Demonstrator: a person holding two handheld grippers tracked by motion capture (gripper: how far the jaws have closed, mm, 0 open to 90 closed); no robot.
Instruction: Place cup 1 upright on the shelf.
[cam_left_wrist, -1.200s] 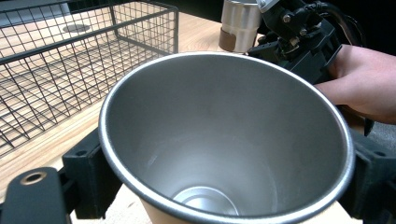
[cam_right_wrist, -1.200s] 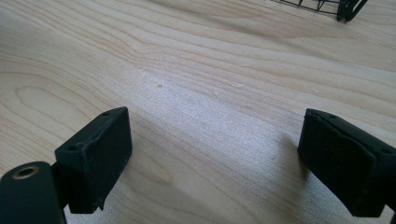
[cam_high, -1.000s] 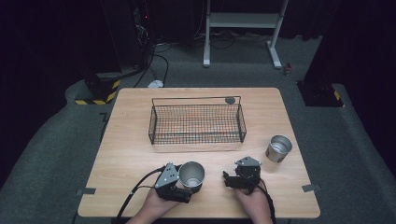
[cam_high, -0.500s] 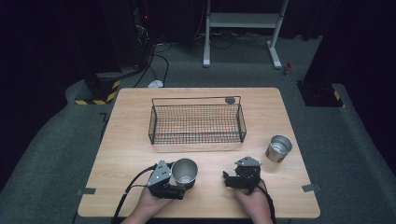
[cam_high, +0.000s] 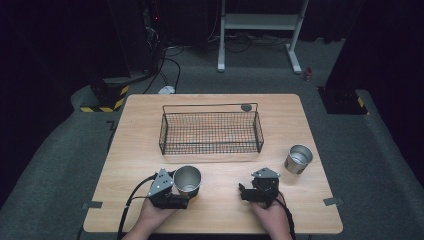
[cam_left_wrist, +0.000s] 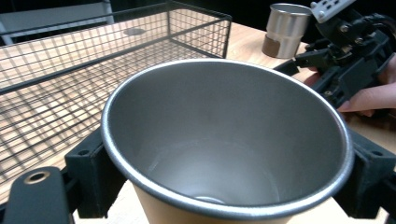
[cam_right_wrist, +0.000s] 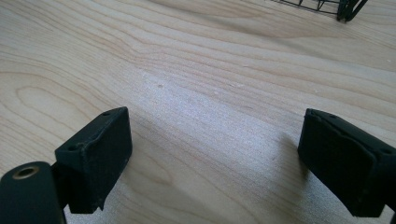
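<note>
The left gripper (cam_high: 181, 192) is clamped on a steel cup (cam_high: 187, 180) at lower centre-left of the high view, just in front of the wire basket (cam_high: 210, 134) — a smooth, tapered wall that could slip or tilt if the squeeze eases. The basket's near rim could catch it on the way over. The right gripper (cam_high: 252, 192) rests spread and empty; a second cup (cam_high: 298, 158) stands at right.

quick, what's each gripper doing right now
left gripper: tongs shut on the metal cup, gripping it from both sides.
right gripper: tongs open, nothing between them, just bare table.
</note>
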